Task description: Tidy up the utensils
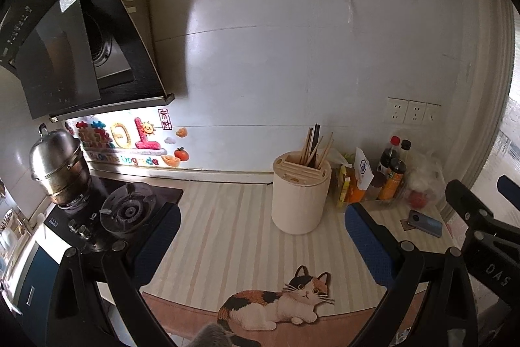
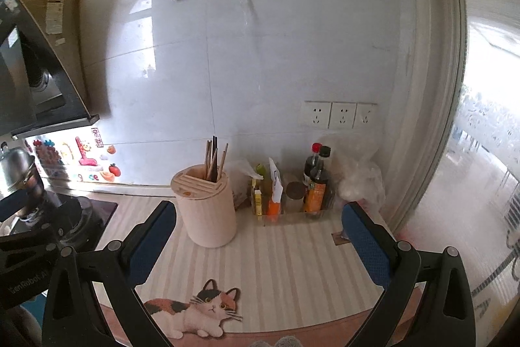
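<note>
A cream round utensil holder (image 1: 300, 195) stands on the striped counter mat near the wall; it also shows in the right wrist view (image 2: 208, 210). Several chopsticks (image 1: 314, 148) stand upright in its back slot, also seen in the right wrist view (image 2: 215, 160). My left gripper (image 1: 261, 217) is open and empty, held above the mat in front of the holder. My right gripper (image 2: 258, 217) is open and empty too, in front of and slightly right of the holder. The right gripper's body shows at the right edge of the left wrist view (image 1: 481, 226).
Sauce bottles (image 2: 317, 184) and packets (image 2: 271, 191) stand against the wall right of the holder. A phone (image 1: 425, 222) lies on the mat at right. A gas stove (image 1: 126, 210) with a steel pot (image 1: 58, 165) is at left, under a range hood (image 1: 65, 38). A cat picture (image 1: 279, 301) marks the mat's front edge.
</note>
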Tool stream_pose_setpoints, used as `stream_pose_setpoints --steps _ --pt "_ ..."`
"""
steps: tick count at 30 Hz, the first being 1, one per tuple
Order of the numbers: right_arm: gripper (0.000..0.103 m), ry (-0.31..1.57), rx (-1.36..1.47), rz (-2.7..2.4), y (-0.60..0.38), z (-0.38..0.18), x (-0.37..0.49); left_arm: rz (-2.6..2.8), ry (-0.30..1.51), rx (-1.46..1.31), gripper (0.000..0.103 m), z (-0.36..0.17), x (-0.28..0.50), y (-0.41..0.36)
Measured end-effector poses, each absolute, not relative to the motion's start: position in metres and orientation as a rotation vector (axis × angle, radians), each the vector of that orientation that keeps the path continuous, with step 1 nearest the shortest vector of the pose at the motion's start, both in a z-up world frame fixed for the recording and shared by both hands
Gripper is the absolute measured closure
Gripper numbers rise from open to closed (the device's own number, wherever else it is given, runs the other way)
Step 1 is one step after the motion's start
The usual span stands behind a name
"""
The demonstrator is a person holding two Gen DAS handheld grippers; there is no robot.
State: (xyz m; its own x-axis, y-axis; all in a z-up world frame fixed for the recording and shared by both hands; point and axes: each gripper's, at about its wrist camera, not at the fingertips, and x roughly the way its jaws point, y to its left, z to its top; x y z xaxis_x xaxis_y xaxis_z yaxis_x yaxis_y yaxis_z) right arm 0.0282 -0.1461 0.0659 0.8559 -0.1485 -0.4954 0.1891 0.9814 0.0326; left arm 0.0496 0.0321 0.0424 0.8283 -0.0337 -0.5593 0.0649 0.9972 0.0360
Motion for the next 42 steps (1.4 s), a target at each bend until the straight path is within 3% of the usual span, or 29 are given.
stream_pose_setpoints --steps 42 --pt "0.000 0.533 0.049 -0.144 -0.124 0.072 0.022 -0.012 0.588 0.063 0.000 0.044 0.040 0.055"
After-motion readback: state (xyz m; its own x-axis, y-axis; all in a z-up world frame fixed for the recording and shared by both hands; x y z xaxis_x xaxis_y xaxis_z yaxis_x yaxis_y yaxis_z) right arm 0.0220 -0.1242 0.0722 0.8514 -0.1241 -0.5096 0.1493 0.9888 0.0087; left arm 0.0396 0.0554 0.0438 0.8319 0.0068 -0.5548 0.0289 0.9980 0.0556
